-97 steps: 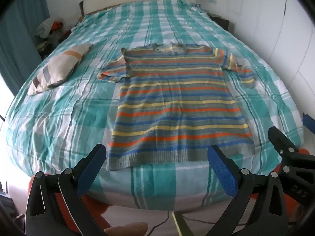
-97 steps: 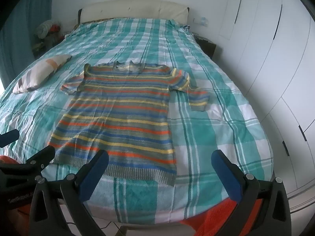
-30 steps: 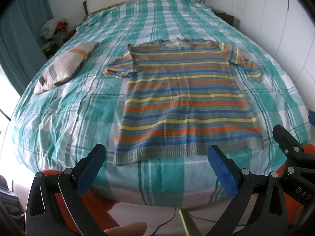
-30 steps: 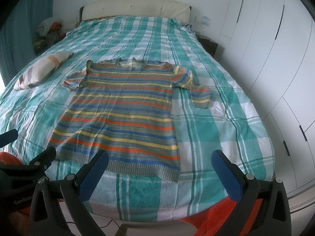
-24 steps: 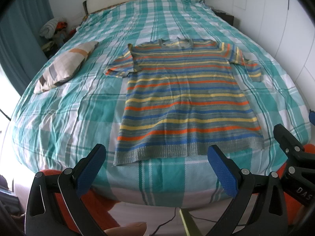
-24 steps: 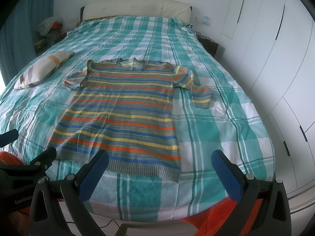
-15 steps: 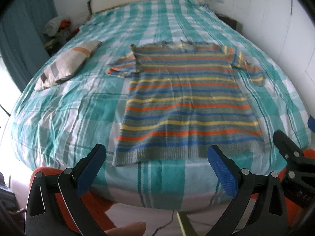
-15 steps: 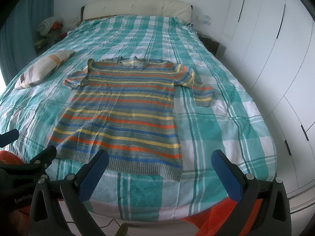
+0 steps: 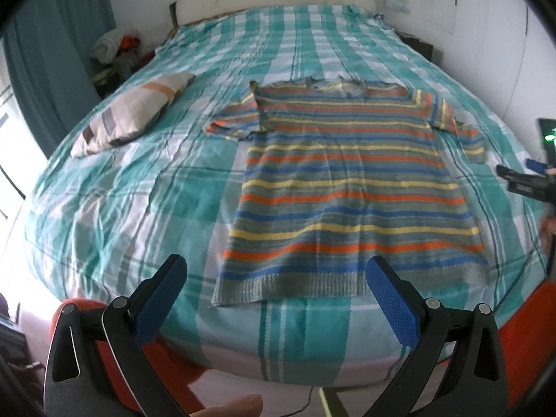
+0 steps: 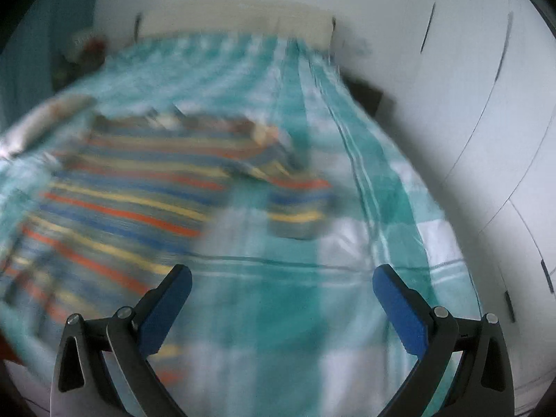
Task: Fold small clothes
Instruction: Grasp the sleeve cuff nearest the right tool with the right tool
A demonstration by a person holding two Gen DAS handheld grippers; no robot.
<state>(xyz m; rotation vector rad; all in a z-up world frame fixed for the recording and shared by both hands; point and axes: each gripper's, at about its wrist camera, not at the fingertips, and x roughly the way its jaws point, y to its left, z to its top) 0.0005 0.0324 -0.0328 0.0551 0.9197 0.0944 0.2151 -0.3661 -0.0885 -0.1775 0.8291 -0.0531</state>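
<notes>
Bed (image 9: pixel 139 187): striped sweater (image 9: pixel 347 191) is being displayed flat for folding; left claw (image 9: pixel 278 299) and right claw (image 10: pixel 281 295) are being held wide apart, empty, near its hem.

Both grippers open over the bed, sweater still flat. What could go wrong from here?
1. The right wrist view is blurred, so aiming the right gripper at the near sleeve is uncertain.
2. The sweater lies flat on the bedspread; a pinch may grab both.
3. The left gripper hangs at the hem by the bed's edge; a tug may drag the sweater off.
</notes>
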